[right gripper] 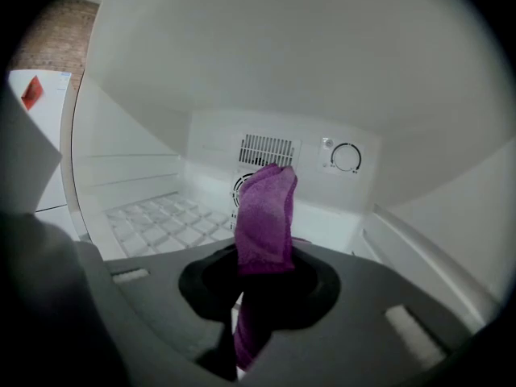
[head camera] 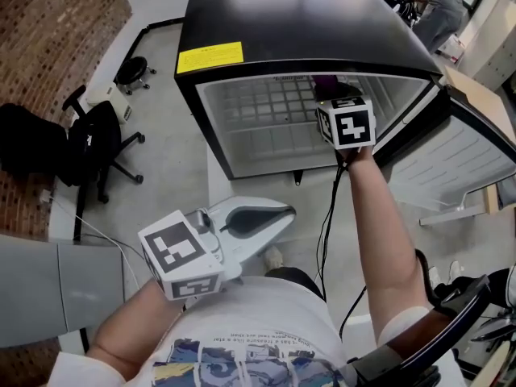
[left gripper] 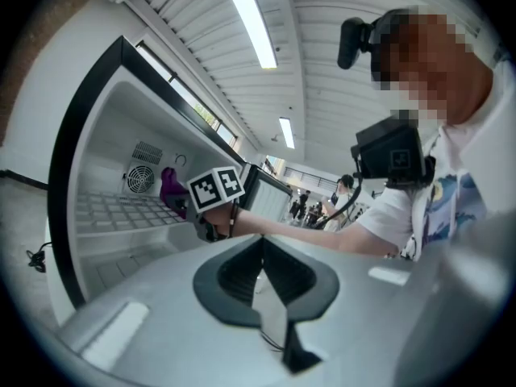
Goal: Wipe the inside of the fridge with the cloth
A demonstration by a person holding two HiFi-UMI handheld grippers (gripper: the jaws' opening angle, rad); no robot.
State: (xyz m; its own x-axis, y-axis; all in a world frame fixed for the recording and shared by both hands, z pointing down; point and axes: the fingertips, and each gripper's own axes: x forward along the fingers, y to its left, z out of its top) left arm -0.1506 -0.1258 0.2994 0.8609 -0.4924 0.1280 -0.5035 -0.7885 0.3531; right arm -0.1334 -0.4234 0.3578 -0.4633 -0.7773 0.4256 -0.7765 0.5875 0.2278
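Observation:
The small black fridge (head camera: 298, 22) stands open, its white inside (head camera: 266, 123) fitted with a wire shelf (right gripper: 161, 220). My right gripper (head camera: 334, 95) reaches into the upper part of the opening, shut on a purple cloth (head camera: 326, 81). In the right gripper view the cloth (right gripper: 266, 212) stands up from the jaws of the right gripper (right gripper: 254, 285), in front of the back wall's vent (right gripper: 266, 150) and dial (right gripper: 347, 158); whether it touches the wall I cannot tell. My left gripper (head camera: 282, 214) hangs low outside the fridge, shut and empty. From the left gripper (left gripper: 260, 276) the cloth (left gripper: 171, 188) shows inside.
The fridge door (head camera: 459, 156) swings open to the right. A black cable (head camera: 326, 224) hangs from the right gripper to the floor. An office chair (head camera: 97, 147) and a stool (head camera: 133, 71) stand at the left. People stand in the background at the upper right (head camera: 439, 6).

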